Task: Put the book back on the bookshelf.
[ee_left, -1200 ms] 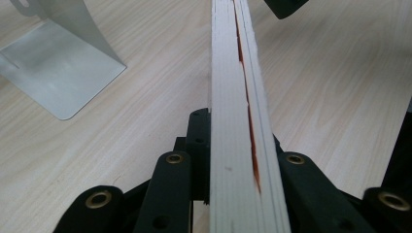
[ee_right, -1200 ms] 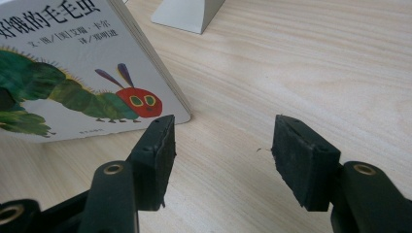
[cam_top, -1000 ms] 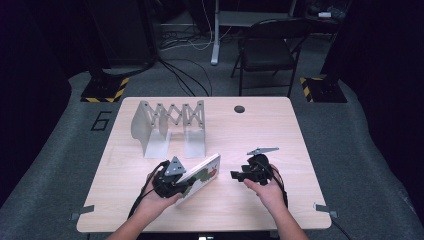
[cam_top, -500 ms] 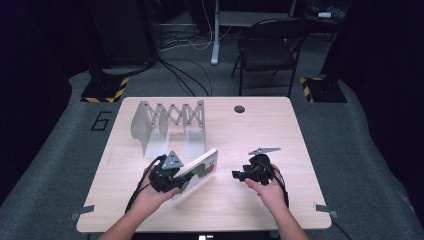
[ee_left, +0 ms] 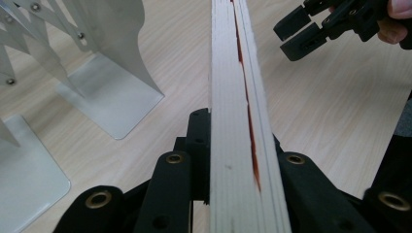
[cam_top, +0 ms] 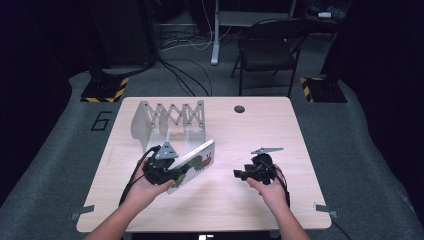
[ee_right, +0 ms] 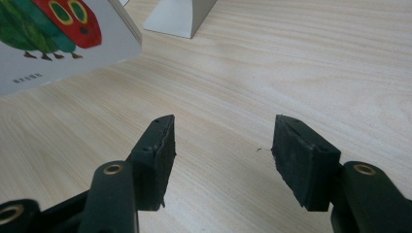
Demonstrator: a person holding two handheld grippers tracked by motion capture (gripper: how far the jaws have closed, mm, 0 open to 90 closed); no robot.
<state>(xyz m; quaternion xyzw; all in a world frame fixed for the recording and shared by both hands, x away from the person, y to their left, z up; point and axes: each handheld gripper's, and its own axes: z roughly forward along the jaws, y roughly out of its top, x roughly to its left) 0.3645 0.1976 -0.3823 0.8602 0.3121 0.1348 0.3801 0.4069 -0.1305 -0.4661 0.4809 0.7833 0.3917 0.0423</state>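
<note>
Pale wood-grain laminate covers the tabletop (cam_top: 220, 200), a rounded-corner rectangle with a small dark round hole near its far edge. The left tongs (cam_top: 172, 176), black jointed plastic topped by a grey three-cornered plate, are clamped on a thick board book (cam_top: 196, 164); in the left gripper view the book (ee_left: 240, 121) runs edge-on between the jaws, showing stacked cream card pages with a thin red seam. The book is held tilted above the tabletop, toward the near-left part, its glossy white cover printed with a green caterpillar with a red face (ee_right: 73, 19). The right tongs (cam_top: 239, 174) sit low toward the near-right part, well apart from the book, jaws partly spread with nothing between them; their pads (ee_right: 303, 160) are blocky, matte black rubber with scuffed edges. Toward the far-left corner stands a metal book rack (cam_top: 170, 117), matte silver, with flat curved-top end plates joined by a criss-cross scissor lattice and flat feet on the wood.
</note>
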